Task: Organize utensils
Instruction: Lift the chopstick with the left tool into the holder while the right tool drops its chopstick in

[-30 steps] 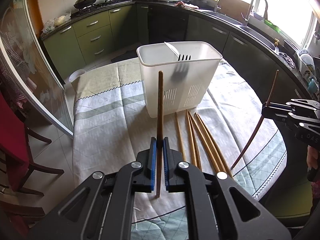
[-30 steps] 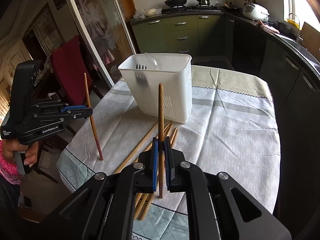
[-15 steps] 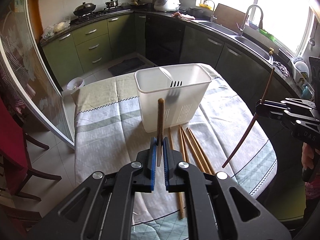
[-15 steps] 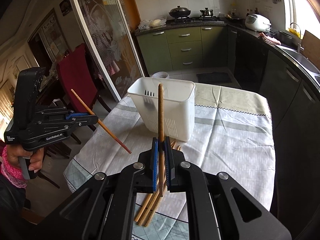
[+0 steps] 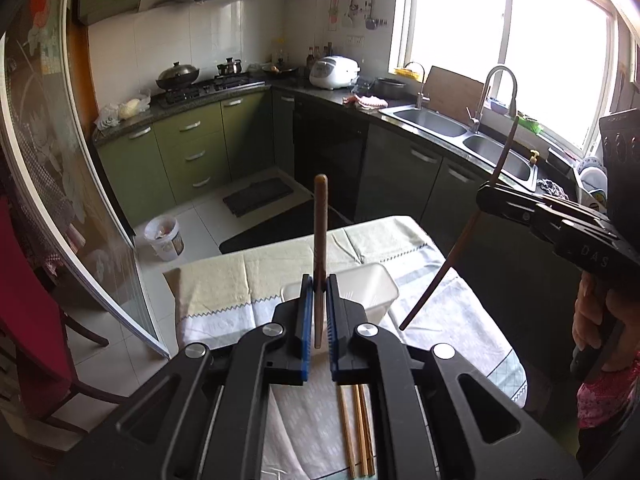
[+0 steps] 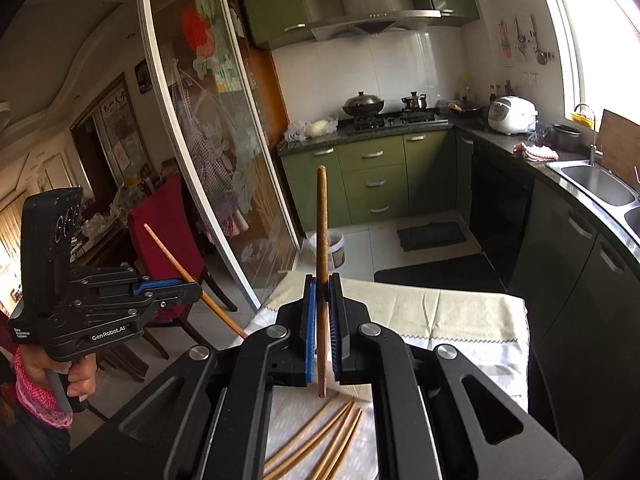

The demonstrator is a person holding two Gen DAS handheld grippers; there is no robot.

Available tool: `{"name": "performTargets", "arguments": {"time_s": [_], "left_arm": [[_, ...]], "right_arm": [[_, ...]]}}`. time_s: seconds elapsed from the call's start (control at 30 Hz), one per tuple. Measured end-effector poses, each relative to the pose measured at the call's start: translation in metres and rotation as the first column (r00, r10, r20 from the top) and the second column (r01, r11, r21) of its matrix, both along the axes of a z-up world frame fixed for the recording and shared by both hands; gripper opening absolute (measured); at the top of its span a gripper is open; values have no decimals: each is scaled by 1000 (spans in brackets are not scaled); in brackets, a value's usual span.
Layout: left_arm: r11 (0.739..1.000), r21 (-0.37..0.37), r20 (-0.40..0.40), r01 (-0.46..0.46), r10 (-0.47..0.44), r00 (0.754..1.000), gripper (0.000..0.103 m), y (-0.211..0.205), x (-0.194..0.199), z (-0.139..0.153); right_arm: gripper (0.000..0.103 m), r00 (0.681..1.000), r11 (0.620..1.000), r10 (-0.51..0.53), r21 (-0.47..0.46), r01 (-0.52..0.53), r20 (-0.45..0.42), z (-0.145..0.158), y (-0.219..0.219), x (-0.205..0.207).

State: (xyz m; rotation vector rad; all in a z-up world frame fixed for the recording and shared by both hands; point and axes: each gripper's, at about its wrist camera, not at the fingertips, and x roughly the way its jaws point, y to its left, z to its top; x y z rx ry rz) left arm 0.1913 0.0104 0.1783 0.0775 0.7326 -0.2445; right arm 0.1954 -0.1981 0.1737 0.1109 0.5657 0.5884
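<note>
Gleaming brown chopstick (image 5: 320, 240), upright, slender

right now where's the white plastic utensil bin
In the left wrist view the white plastic utensil bin sits on the cloth-covered table, low centre, mostly hidden behind the left gripper and its brown chopstick.

Spare chopsticks (image 5: 356, 428) on table (image 5: 224, 276), before bin (image 5: 380, 292); bin contents apparently hidden.

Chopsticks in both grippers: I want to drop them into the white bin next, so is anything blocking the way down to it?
Nothing visible. The left chopstick and right chopstick hang above the table, and the white bin stands open-topped just beyond the left gripper, partly hidden behind it.
</note>
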Motion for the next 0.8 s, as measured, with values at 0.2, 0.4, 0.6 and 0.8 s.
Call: {"name": "performTargets", "arguments": {"time_s": [0.2, 0.4, 0.6, 0.8], "left_arm": [[1000, 11, 41, -29, 29, 999, 7, -11, 32, 8], [999, -11, -61, -44, 43, 997, 7, -17, 71, -38], [999, 1, -143, -46, 46, 989, 7, -21, 84, -83], [999, 3, -188, -48, 48, 981, 8, -18, 84, -104]], "right_arm": [[7, 998, 998, -54, -20, 54, 40, 2, 14, 37], [7, 998, 995, -55, -86, 53, -17, -44, 39, 74], [7, 995, 991, -41, -131, 30, -87, -90, 50, 86], [9, 994, 990, -31, -137, 16, -107, -103, 49, 85]]}}
